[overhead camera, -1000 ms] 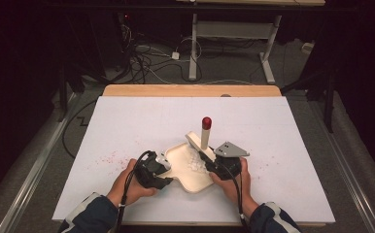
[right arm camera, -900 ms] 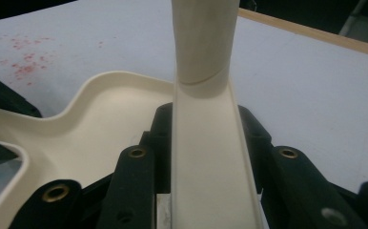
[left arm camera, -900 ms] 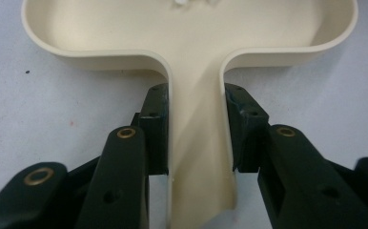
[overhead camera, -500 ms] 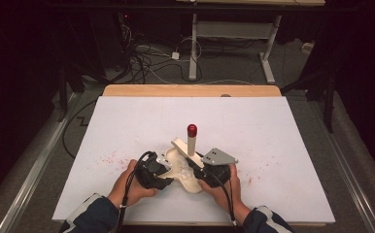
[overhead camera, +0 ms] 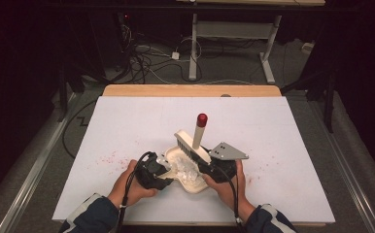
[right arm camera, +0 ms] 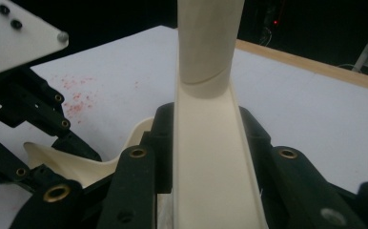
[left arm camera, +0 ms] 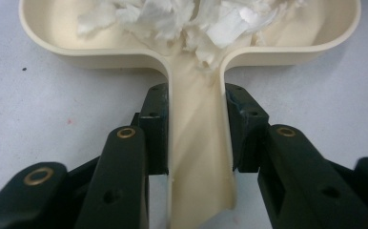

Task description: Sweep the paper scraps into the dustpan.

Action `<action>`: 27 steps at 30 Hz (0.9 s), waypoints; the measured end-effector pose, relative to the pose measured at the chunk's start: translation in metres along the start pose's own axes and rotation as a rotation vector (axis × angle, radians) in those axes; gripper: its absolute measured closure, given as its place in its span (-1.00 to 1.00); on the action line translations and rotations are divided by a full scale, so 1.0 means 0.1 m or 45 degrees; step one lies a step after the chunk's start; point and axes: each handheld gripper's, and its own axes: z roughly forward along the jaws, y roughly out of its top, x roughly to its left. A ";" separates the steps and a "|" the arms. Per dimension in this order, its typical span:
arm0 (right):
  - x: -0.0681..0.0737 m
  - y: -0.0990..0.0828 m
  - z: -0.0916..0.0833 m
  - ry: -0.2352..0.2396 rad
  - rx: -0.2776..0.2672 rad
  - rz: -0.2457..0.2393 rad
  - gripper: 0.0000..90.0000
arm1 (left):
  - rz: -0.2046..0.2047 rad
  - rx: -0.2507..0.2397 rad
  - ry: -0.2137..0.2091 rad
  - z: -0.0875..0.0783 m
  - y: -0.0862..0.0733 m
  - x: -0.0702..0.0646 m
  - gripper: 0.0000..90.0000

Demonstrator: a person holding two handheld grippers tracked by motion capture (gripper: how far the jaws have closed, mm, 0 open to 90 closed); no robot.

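the left gripper (left arm camera: 194, 129) was closed on the narrow handle of a cream dustpan (left arm camera: 194, 157), one black jaw pressed to each side of the handle, with white table (left arm camera: 39, 95) showing beside and beyond both jaws. just past the jaws the handle widened into the pan, where a heap of white shredded scraps (left arm camera: 191, 21) lay against the near wall and spilled into the mouth of the handle. the right gripper (right arm camera: 206, 138) was clamped on the flat cream back of a brush (right arm camera: 210, 157), its jaws tight against the two edges; beyond them the round handle rose up out of the picture. to that gripper's left sat the other gripper, touching the cream pan, and farther off a scatter of red specks (right arm camera: 77, 93) dotted the table. from above, both hands met over the dustpan (overhead camera: 188, 174) near the table's front edge, and the brush (overhead camera: 195, 143) leaned away from the right gripper (overhead camera: 214, 167), its red cap (overhead camera: 202, 119) uppermost. no brand, label or writing could be read on any of it.
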 end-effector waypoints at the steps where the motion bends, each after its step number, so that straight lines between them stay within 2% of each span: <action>1: -0.02 0.01 -0.02 -0.002 -0.008 0.000 0.51 | 0.001 0.000 0.001 0.00 0.00 0.00 0.41; 5: -0.12 0.03 -0.07 0.002 -0.025 0.071 0.51 | 0.005 0.008 0.003 0.02 0.00 0.00 0.41; 9: -0.18 0.06 -0.12 -0.007 -0.049 0.086 0.51 | 0.011 0.007 0.009 0.02 -0.01 0.00 0.41; 12: -0.25 0.09 -0.17 -0.002 -0.081 0.128 0.51 | 0.010 0.007 0.009 0.02 -0.01 0.01 0.41; 16: -0.32 0.11 -0.24 -0.026 -0.085 0.149 0.51 | 0.013 0.010 0.015 0.02 -0.01 0.00 0.41; 21: -0.40 0.00 -0.38 -0.038 -0.005 0.113 0.51 | 0.018 0.010 0.017 -0.02 -0.01 0.00 0.41; 27: -0.55 -0.21 -0.49 -0.096 0.089 0.091 0.51 | 0.030 0.011 0.019 -0.06 -0.04 0.00 0.41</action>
